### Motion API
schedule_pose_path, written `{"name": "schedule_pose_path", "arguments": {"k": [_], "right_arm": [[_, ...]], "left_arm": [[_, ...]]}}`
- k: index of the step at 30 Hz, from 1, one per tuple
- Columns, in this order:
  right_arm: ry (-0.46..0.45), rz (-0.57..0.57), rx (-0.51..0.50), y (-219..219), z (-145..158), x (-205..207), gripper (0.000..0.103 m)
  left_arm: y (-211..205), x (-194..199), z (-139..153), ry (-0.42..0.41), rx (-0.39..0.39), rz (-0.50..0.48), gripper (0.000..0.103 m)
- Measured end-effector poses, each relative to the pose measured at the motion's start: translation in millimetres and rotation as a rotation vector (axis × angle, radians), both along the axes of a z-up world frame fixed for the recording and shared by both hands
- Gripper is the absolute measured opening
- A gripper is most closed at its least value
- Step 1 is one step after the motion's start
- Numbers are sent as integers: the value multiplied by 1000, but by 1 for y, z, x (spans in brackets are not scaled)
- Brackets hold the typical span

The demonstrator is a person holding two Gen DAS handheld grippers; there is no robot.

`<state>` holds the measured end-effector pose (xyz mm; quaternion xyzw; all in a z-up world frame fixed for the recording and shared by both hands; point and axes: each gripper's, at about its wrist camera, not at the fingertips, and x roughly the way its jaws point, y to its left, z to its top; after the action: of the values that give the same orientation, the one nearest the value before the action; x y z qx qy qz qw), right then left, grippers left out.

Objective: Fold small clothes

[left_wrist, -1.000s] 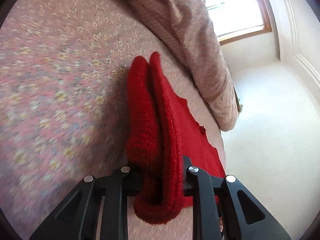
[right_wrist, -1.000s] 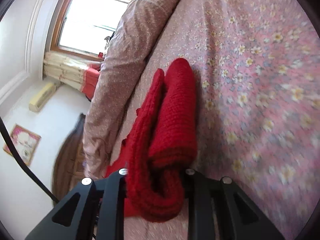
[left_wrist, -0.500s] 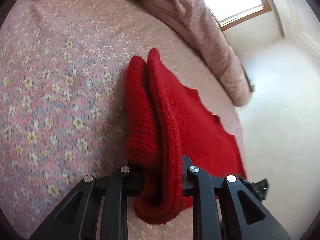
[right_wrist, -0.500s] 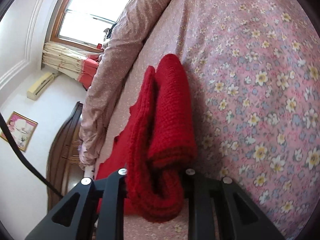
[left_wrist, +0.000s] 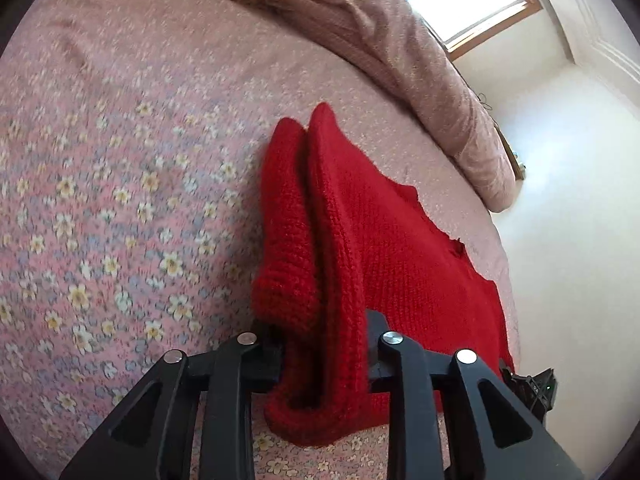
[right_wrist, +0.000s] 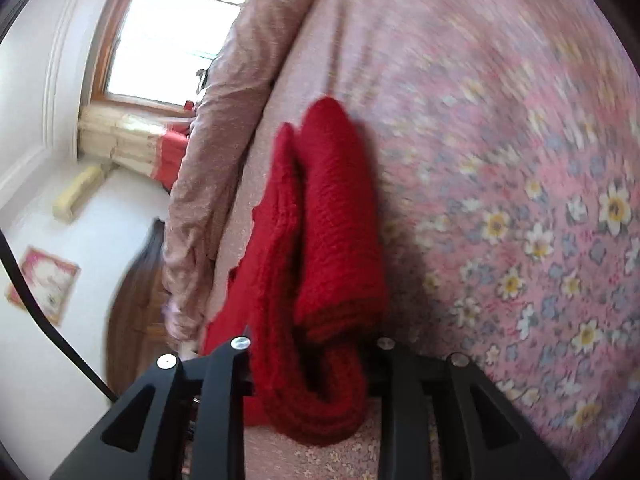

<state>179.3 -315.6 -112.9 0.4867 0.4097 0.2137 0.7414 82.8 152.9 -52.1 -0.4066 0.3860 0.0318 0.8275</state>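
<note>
Between both grippers' opening jaws bunches the red knit [left_wrist: 320,264].

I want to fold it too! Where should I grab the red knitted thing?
Grab the red knit at its thick doubled edge nearest you, coming level from the near side. The layers bunch there, just where each hand-held gripper has it.
</note>
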Motion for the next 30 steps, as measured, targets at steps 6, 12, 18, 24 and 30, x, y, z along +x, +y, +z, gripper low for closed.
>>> {"name": "schedule_pose_path", "arguments": {"k": [6,12,18,24,30], "right_arm": [[-18,8,-32,4,-1,-1,29],[-59,-25,-44,10,2,-5,33],[-54,-51,-37,9,3,-1,35],[-21,-54,54,-3,-9,0,34],[-12,-49,57,0,-10,-1,34]], "left_arm": [[4,-39,9,-27,-47,68,26],[-8,-74,33,-59,98,148,37],[-61,-36,69,-119,310,-19,36],[-139,16,93,-136,405,-237,18],[-162,34,103,-179,351,-282,18]]}}
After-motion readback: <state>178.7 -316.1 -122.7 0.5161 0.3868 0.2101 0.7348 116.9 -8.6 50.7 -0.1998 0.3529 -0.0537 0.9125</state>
